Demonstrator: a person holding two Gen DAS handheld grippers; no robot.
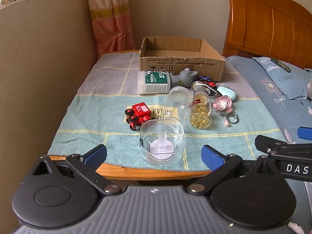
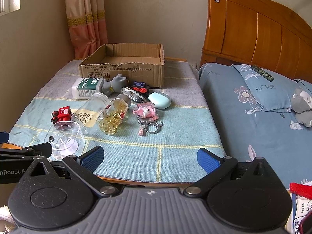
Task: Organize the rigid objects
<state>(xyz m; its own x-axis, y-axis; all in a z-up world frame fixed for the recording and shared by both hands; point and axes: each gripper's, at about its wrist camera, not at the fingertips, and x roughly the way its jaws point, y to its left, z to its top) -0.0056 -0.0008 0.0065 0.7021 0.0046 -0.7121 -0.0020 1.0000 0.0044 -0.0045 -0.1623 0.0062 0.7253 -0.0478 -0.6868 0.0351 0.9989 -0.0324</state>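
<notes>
Cardboard is seen at the back of the left wrist view: an empty box (image 1: pixel 181 58), probably meant for collecting. The left gripper (image 1: pixel 154 154) is spread wide, nothing held, before the clear jar (image 1: pixel 162 143).

In the right wrist view, the right gripper (image 2: pixel 150 157) is also released; the capsule bottle (image 2: pixel 114 114) lies ahead on the towel (image 2: pixel 175 136).

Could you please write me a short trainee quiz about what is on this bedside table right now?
1. True or false: the cardboard box already holds the red toy train.
2. What fills the bottle lying beside the pink keychain?
3. Which stands nearest the left gripper? A clear plastic cup; B mint case; C white medical bottle.

Key: 1 false, the box looks empty; 2 yellow capsules; 3 A.
</notes>
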